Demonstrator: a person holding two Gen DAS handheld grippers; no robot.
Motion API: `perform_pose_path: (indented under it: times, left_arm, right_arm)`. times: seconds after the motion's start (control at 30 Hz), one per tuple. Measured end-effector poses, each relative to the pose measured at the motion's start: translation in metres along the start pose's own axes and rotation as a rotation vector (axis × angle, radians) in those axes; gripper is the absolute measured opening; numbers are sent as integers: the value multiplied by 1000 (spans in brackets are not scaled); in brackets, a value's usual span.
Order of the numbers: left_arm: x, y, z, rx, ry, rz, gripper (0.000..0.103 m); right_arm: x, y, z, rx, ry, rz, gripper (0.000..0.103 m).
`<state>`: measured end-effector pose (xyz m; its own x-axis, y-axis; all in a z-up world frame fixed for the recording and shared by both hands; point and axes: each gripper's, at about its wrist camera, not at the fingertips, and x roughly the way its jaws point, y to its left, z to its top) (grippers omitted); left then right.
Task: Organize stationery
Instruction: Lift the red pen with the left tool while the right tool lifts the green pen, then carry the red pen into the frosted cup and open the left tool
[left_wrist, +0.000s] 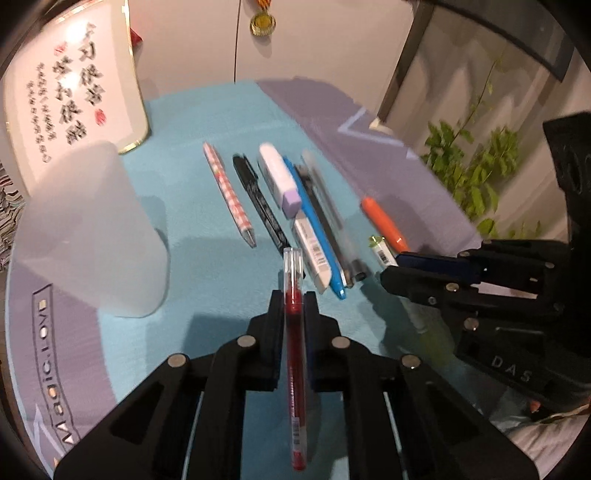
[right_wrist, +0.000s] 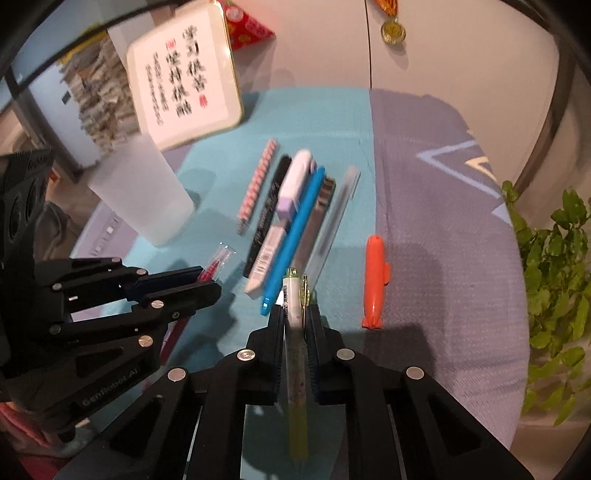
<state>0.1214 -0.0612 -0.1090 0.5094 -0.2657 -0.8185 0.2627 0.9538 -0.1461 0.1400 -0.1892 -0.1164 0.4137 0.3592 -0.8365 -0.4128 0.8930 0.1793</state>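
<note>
My left gripper is shut on a red gel pen with a clear cap, which runs lengthwise between its fingers. My right gripper is shut on a yellow-green pen with a gold clip. Each gripper also shows in the other view: the right gripper and the left gripper. Beyond them, on the blue mat, lie a pink checked pen, a black marker, a white and purple highlighter, a white eraser pen, a blue pen, a clear pen and an orange marker.
A frosted plastic cup stands on the mat to the left. A framed calligraphy plaque leans behind it. A medal hangs on the wall, and a green plant grows at the right edge.
</note>
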Motion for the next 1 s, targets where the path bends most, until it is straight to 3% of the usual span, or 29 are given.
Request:
perform_pose_path:
  times: [0.53, 0.8, 1.0]
  left_arm:
    - [-107, -4, -7, 11, -264, 0, 8]
    - [-144, 5, 14, 2, -370, 24, 8]
    - [-177, 33, 37, -50, -482, 87, 8]
  right_arm:
    - [-93, 42, -4, -33, -254, 20, 13]
    - [-116, 57, 12, -32, -341, 34, 13]
    - [-116, 67, 21, -42, -361, 42, 13]
